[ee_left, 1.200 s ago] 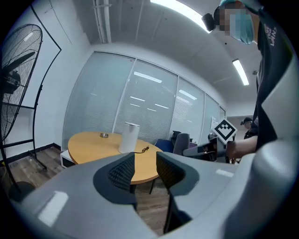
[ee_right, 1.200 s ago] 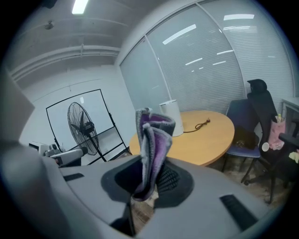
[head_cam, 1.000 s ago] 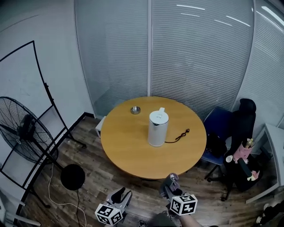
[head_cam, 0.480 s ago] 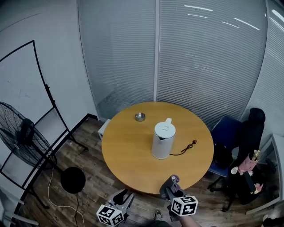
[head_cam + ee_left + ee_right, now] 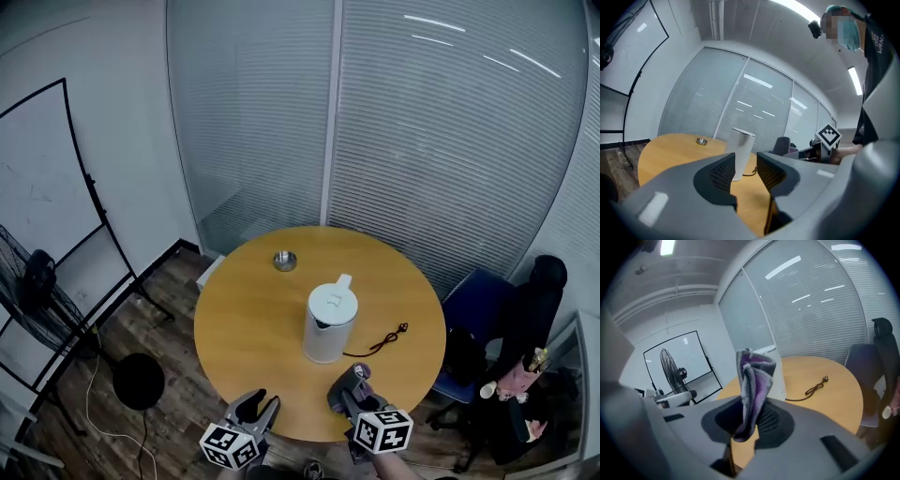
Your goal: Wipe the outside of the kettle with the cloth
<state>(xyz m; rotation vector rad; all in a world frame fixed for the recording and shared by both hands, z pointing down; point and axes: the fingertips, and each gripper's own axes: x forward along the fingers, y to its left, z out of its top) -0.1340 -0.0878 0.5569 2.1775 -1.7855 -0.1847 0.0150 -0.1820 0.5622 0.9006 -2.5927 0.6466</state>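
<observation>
The white kettle stands upright near the middle of the round tabletop, with a dark cord lying toward the right edge. At the near edge, the right tool pinches a folded grey-purple cloth. The left tool hovers beside it, jaws apart and empty.

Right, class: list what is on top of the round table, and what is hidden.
A white kettle, a dark cord beside it and a small metal dish. The table surface under the kettle is covered.
</observation>
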